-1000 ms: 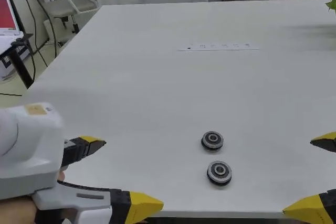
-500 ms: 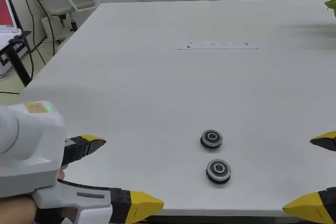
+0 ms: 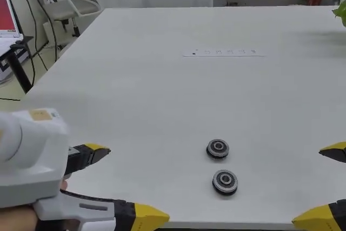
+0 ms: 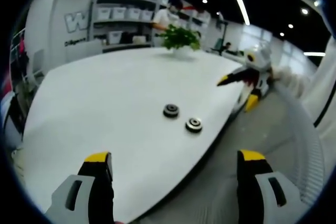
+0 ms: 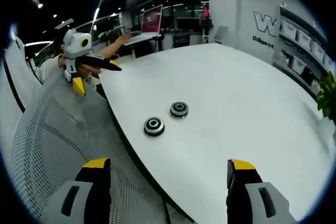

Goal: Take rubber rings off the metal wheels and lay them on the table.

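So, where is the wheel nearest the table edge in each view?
Head view: near wheel, low, right of centre.
Left gripper view: near wheel, centre, right one of the pair.
Right gripper view: near wheel, left of centre, lower one of the pair.
Shared landmark: the other wheel beside it.

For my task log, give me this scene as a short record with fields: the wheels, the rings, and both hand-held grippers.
Surface: white table
Wheels: two round metal wheels with black rubber rings, lying flat, apart from each other
Far wheel: ring on
Near wheel: ring on
Left hand-held gripper: open, holding nothing, left of the wheels
Right hand-held gripper: open, holding nothing, right of the wheels
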The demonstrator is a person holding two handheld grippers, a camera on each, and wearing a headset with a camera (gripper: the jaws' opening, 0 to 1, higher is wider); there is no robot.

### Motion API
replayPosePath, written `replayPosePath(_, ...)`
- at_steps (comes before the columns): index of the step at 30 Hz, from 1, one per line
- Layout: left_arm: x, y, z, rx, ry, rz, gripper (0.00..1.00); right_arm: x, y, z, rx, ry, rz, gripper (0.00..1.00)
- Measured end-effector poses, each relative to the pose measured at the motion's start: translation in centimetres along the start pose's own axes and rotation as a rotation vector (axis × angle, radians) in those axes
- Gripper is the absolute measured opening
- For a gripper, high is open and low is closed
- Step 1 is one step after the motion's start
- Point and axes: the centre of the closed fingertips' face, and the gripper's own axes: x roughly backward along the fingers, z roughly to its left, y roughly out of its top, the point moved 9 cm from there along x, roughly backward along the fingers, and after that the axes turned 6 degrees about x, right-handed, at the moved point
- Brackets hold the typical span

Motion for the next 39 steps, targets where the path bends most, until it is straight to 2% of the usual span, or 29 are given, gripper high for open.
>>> replayPosePath(4, -0.2, 0.0, -0.2, -0.011, -0.015, 0.016, 1.0, 0.1, 0.0, 0.0, -0.007, -0.004, -0.005, 0.91)
replayPosePath(7, -0.2, 0.3, -0.4, -0.027, -0.032, -0.016, 1.0, 0.2, -0.1, -0.1, -0.013, -0.009, -0.01, 0.9)
replayPosePath(12, -0.3, 0.3, -0.4, -0.009, -0.047, -0.025, 1.0, 0.1, -0.1, -0.2, -0.023, 0.006, -0.016, 0.91)
replayPosePath(19, -0.2, 0.5, -0.2, 0.016, -0.043, -0.048, 1.0, 0.2, 0.3, -0.4, -0.063, 0.033, -0.072, 0.91)
replayPosePath(21, -0.1, 0.7, -0.2, 0.003, -0.035, -0.056, 1.0, 0.2, 0.4, -0.3, -0.06, 0.035, -0.074, 0.91)
replayPosePath(23, 0.0, 1.0, -0.3, -0.035, -0.043, -0.072, 1.0, 0.2, 0.7, -0.3, -0.05, 0.038, -0.085, 0.9)
replayPosePath(25, 0.1, 1.2, -0.8, -0.074, -0.099, -0.054, 0.96, 0.3, 1.0, -0.4, -0.041, 0.031, -0.092, 0.9)
replayPosePath(27, 0.1, 1.5, -1.0, -0.119, -0.117, -0.064, 0.93, 0.5, 1.2, -0.5, -0.018, 0.019, -0.089, 0.9)
replayPosePath(30, 0.3, 1.7, -0.9, -0.121, -0.106, -0.041, 0.95, 0.5, 1.5, -0.5, -0.003, 0.03, -0.094, 0.89)
replayPosePath(32, 0.8, 2.2, -1.1, -0.126, -0.118, -0.039, 0.93, 0.6, 2.0, -0.7, 0.005, 0.037, -0.096, 0.88)
replayPosePath(33, 1.0, 2.6, -1.2, -0.133, -0.137, -0.054, 0.91, 0.7, 2.4, -0.7, 0.011, 0.043, -0.099, 0.88)
replayPosePath(36, 1.7, 4.7, -2.0, -0.15, -0.194, -0.144, 0.84, 1.0, 4.6, -0.9, 0.076, 0.061, -0.144, 0.88)
replayPosePath(39, 2.1, 6.2, -2.5, -0.177, -0.199, -0.203, 0.86, 0.9, 5.9, -1.0, 0.098, 0.094, -0.18, 0.84)
